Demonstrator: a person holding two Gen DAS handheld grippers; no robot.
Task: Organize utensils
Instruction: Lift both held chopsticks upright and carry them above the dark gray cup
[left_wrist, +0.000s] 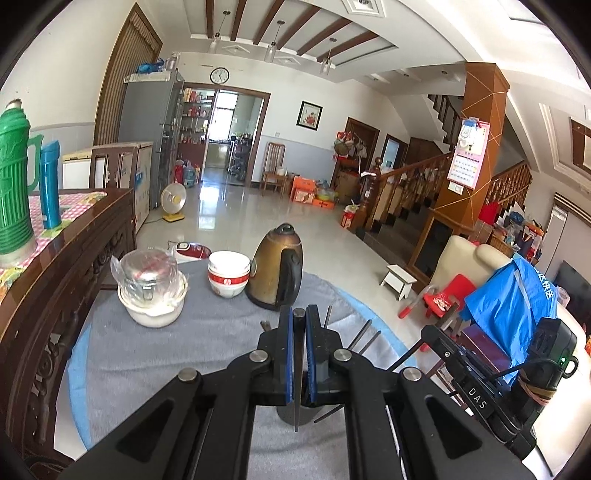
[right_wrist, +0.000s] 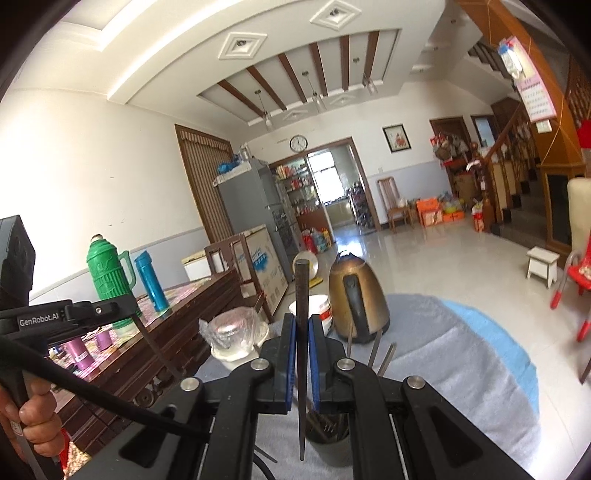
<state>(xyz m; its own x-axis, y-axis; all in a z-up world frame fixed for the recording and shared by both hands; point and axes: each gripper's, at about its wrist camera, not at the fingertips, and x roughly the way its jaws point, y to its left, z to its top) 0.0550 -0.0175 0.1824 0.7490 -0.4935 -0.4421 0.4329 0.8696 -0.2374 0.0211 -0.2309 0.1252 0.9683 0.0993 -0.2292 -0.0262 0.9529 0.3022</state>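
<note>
Reference point: the dark utensil cup (right_wrist: 327, 430) on the grey cloth (left_wrist: 177, 347). Left of it, the left gripper (left_wrist: 299, 314) is clamped on a dark chopstick (left_wrist: 296, 406), tip hanging just above the cup. Right of that, the right gripper (right_wrist: 302, 321) pinches a second chopstick (right_wrist: 302, 332), upright, tip over the cup mouth. Risk: thin, smooth, tapered sticks may pivot or slip between the pads, miss the rim, or foul the sticks already inside. Kettle (left_wrist: 277, 269) stands behind the cup

We see a brass-coloured kettle (left_wrist: 275, 267) beside stacked white bowls (left_wrist: 228, 273) on the grey cloth (left_wrist: 155, 354), with a green thermos (left_wrist: 14, 181) on the wooden sideboard (left_wrist: 66, 254).
</note>
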